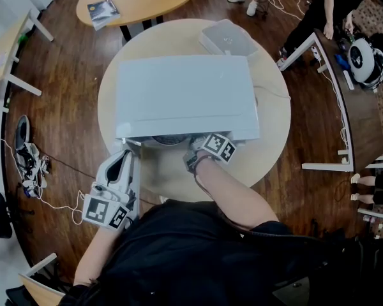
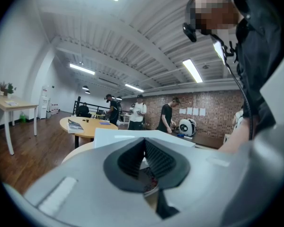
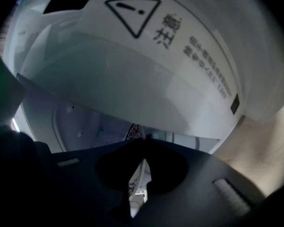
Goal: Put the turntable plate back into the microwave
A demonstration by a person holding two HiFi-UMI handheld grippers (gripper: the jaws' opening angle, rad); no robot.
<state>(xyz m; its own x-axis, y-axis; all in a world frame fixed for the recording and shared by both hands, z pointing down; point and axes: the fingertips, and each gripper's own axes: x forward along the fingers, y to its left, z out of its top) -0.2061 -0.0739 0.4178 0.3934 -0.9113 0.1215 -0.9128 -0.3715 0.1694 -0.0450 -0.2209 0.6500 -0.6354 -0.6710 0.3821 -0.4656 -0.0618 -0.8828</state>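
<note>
- Broadly, the round bench [image 1: 274, 129] carries the white microwave [image 1: 182, 94] with its front towards the person, so work square to that opening.
- Ahead, the cavity [image 3: 80, 119] lies open in the right gripper view. The plate should go in low and level, I judge, clear of the upper lip.
- Next, the turntable plate [image 1: 169, 140] sits at the microwave's front edge, partly under the casing, with its patterned rim edge-on between the right jaws.
- Then the right gripper [image 3: 143, 140] is clenched on that rim. Release only once the plate seats centred on the cavity floor.
- Lastly, the left gripper [image 2: 144, 142] is by the left front corner, its jaws closed tip to tip. Whether they pinch anything I cannot tell.
</note>
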